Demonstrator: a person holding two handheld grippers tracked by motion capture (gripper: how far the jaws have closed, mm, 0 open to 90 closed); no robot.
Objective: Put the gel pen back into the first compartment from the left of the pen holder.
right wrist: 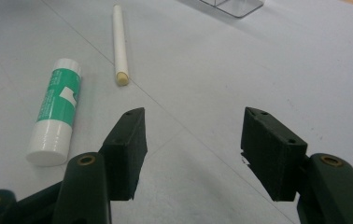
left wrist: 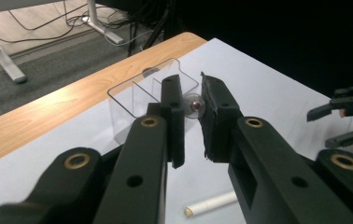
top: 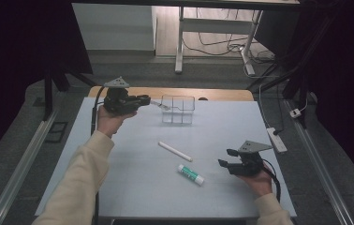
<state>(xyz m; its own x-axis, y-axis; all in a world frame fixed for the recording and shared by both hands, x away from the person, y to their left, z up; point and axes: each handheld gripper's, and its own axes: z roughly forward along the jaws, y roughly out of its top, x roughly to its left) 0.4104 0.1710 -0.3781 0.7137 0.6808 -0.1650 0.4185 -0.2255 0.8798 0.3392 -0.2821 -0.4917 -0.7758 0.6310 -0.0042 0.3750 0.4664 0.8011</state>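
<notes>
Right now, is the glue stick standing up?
No, the glue stick lies flat on the table, beside the white stick.

Dim room; even, soft light falls on the pale bench (top: 133, 187), while both side margins of the high view sink into near black. The floor beyond the far edge is brightest. Shadows are faint. In both gripper views the near black jaws are soft-focused; the clear box (left wrist: 142, 91) shows slight glare.

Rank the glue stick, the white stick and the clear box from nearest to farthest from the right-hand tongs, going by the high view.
From the right tongs:
1. Glue stick, just to their left.
2. White stick, farther left, mid-table.
3. Clear box, at the far edge.
</notes>
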